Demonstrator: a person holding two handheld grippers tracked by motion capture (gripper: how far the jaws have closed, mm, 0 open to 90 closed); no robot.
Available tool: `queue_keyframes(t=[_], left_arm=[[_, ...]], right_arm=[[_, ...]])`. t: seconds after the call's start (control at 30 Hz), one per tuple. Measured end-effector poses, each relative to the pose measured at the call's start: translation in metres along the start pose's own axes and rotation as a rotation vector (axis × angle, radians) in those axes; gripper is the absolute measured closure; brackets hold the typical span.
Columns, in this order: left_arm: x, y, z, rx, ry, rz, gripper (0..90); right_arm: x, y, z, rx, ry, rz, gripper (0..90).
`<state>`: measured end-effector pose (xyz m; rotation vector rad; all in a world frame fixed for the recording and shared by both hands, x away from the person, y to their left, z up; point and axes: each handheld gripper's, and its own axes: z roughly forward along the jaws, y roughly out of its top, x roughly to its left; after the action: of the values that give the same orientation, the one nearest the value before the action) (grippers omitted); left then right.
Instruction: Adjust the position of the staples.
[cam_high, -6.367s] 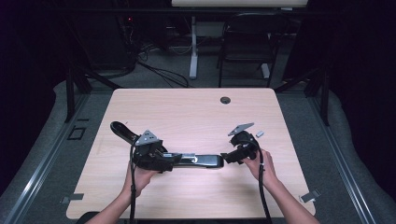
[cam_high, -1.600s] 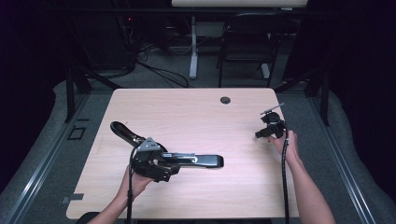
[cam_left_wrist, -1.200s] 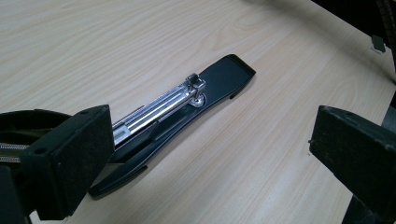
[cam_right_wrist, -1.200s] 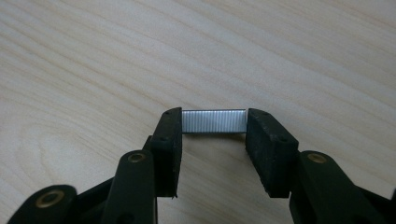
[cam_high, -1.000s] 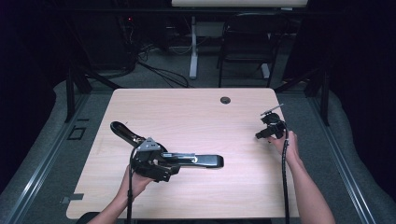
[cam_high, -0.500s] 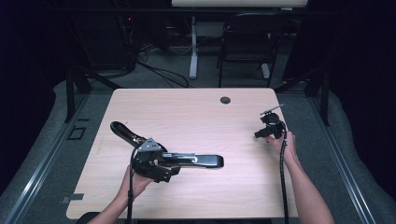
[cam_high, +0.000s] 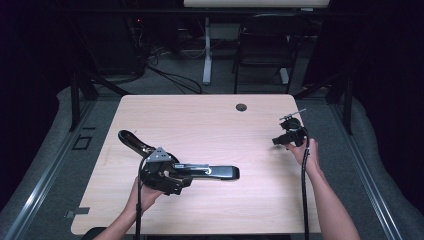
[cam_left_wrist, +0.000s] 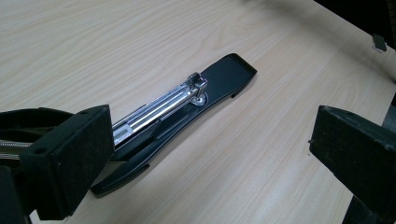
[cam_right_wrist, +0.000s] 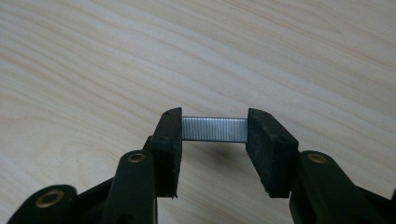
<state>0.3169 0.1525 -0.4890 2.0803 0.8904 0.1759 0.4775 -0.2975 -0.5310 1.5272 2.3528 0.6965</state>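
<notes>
A black stapler (cam_high: 215, 172) lies opened flat on the wooden table (cam_high: 200, 125), its lid (cam_high: 131, 140) swung back to the left and its silver staple channel (cam_left_wrist: 159, 105) facing up. My left gripper (cam_high: 182, 177) sits at the stapler's hinge end. Its jaws stand wide apart in the left gripper view, and the stapler's base (cam_left_wrist: 219, 79) runs past the left pad (cam_left_wrist: 65, 163). Near the table's right edge my right gripper (cam_high: 277, 141) is shut on a short silver strip of staples (cam_right_wrist: 214, 129), held crosswise between the pads just above the wood.
A round cable hole (cam_high: 241, 107) is at the table's far edge. Behind the table stand a chair (cam_high: 262, 50) and a white desk leg (cam_high: 206, 50). Bare wood lies between the stapler and the right gripper.
In the earliest frame the right gripper was at the stapler's front end; it is now near the table's right edge. Over the last second, nothing has visibly moved.
</notes>
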Motion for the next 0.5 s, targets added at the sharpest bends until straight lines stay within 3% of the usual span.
queue_keyframes(t=[0.3,0.5], left_arm=[[0.003,-0.001,-0.001,-0.004,0.011,-0.007,0.0],[0.004,-0.002,0.002,0.024,0.004,-0.002,0.0]], right_arm=[[0.020,0.003,-0.010,0.004,0.025,-0.077,57.1],[0.031,0.003,-0.016,0.002,0.043,-0.112,57.1]])
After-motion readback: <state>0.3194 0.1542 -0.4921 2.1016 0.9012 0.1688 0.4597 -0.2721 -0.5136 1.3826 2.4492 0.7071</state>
